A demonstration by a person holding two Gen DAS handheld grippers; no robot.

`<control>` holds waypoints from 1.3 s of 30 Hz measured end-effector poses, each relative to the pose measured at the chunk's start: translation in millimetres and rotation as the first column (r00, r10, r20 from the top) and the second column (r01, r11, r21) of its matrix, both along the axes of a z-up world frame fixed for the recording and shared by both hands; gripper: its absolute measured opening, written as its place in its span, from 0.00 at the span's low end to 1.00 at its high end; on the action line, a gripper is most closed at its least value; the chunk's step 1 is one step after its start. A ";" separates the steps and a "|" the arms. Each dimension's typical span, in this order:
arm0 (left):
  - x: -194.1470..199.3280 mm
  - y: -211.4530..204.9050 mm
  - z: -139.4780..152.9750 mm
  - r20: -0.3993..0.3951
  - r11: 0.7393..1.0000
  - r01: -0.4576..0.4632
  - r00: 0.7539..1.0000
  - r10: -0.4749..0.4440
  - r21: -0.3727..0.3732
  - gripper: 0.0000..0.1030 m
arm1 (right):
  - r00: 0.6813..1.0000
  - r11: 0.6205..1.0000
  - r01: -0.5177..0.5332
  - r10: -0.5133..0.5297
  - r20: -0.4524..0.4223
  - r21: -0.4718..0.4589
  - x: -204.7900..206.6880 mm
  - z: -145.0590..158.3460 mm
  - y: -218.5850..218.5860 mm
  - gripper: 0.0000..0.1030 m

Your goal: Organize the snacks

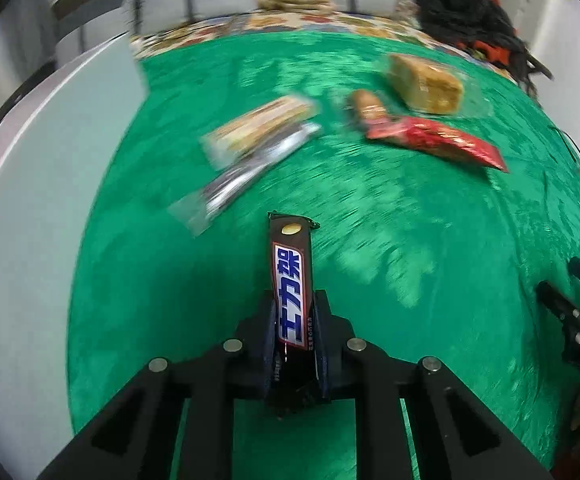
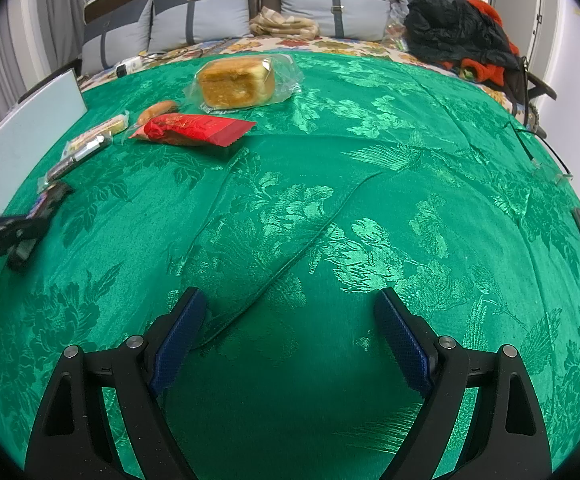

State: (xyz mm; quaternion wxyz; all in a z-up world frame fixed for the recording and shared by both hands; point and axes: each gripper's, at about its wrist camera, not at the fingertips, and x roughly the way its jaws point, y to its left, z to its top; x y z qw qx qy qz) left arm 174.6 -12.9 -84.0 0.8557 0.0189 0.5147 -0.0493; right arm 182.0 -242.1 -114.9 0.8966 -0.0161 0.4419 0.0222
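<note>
Clamped between the narrowly closed jaws of the left tool (image 1: 294, 332), a dark chocolate bar (image 1: 291, 280) is pointing toward 12 o'clock above the green bedspread (image 1: 389, 220). Ahead at 11 o'clock, two slim wrapped bars (image 1: 258, 140) are lying side by side; judging by that, lowering it parallel just beside them suits tidying best. Motion blur is suggesting speed, so slowing before release seems wise. Over bare cloth, the right tool (image 2: 290, 336) is hanging wide open, gripping nothing.

A bed under a green cloth (image 2: 329, 160) carries wrapped cake (image 2: 236, 84), red packet (image 2: 194, 129), sausage (image 2: 157, 111) and bars (image 2: 90, 142).
</note>
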 end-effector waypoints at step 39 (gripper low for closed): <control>-18.9 66.3 -19.4 0.134 0.993 -0.118 0.984 0.117 -0.005 1.00 | 1.000 1.000 0.001 -0.001 -0.001 0.001 0.2 0.0 0.2 0.87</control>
